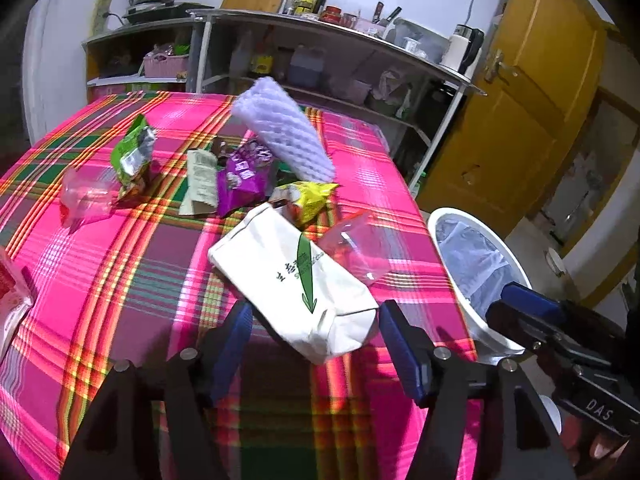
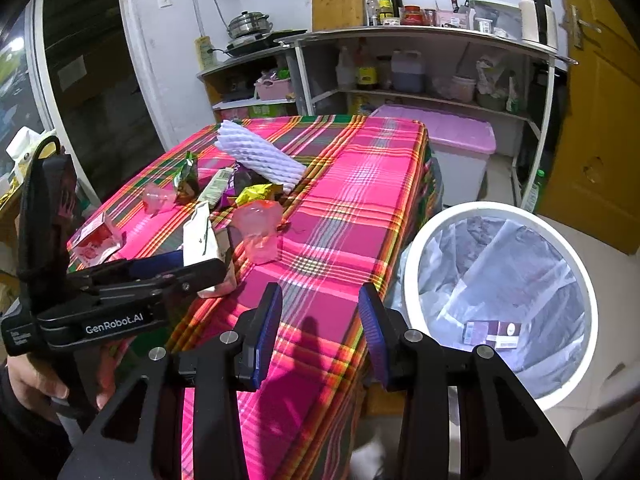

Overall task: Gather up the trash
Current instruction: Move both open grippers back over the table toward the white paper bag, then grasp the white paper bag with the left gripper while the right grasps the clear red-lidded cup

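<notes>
A white carton with a green arrow (image 1: 296,280) lies on the pink plaid tablecloth (image 1: 120,280). Its near end sits between the wide-apart pads of my left gripper (image 1: 316,312), which is open and does not press on it. My right gripper (image 2: 320,300) is open and holds nothing, above the table's edge beside the white lined bin (image 2: 500,280). A small box (image 2: 492,334) lies in the bin. Further back are a purple foam sleeve (image 1: 280,132), green (image 1: 134,152), purple (image 1: 240,180) and yellow (image 1: 308,196) wrappers, and two clear cups (image 1: 352,248).
A red-and-white packet (image 2: 96,240) lies at the table's left edge. Behind the table stand metal shelves (image 2: 420,36) with bottles, pots and a kettle. A pink-lidded storage box (image 2: 452,132) and a yellow door (image 2: 600,120) are to the right. A hand (image 2: 24,384) holds the left gripper.
</notes>
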`<state>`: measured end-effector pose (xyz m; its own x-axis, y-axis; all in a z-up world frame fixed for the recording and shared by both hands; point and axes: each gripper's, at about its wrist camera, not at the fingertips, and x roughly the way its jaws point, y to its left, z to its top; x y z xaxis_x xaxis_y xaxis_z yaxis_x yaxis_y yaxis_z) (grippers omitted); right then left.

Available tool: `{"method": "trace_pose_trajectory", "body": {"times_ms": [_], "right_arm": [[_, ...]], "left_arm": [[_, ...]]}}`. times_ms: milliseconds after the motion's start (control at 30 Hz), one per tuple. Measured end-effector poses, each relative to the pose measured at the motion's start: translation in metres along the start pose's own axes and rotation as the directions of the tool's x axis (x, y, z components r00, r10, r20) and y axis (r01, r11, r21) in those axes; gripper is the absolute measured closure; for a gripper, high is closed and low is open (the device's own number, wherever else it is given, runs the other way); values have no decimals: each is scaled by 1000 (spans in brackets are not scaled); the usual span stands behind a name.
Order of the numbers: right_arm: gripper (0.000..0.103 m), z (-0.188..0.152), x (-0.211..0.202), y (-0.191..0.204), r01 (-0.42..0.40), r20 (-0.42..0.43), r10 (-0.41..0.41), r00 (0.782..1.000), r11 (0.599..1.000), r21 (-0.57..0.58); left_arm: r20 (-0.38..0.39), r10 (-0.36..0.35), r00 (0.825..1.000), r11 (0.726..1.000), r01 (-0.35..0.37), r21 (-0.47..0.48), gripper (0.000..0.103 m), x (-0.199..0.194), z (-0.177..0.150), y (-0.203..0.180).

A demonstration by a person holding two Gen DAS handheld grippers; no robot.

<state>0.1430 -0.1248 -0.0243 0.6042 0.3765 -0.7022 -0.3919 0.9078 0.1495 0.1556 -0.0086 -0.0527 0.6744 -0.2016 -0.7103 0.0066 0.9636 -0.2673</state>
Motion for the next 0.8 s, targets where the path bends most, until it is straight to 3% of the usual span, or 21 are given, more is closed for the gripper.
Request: {"method": "trace_pose_trajectory", "body": {"times_ms": [400, 800], "right_arm": [[62, 15, 27, 19, -48, -22, 47, 999, 997, -54], [62, 33, 67, 35, -90, -77, 83, 994, 990, -104]], "left_arm": [[55, 99, 994, 994, -95, -56, 38, -27, -2, 39], [58, 78, 995, 995, -75, -58, 38, -24, 5, 51]]}}
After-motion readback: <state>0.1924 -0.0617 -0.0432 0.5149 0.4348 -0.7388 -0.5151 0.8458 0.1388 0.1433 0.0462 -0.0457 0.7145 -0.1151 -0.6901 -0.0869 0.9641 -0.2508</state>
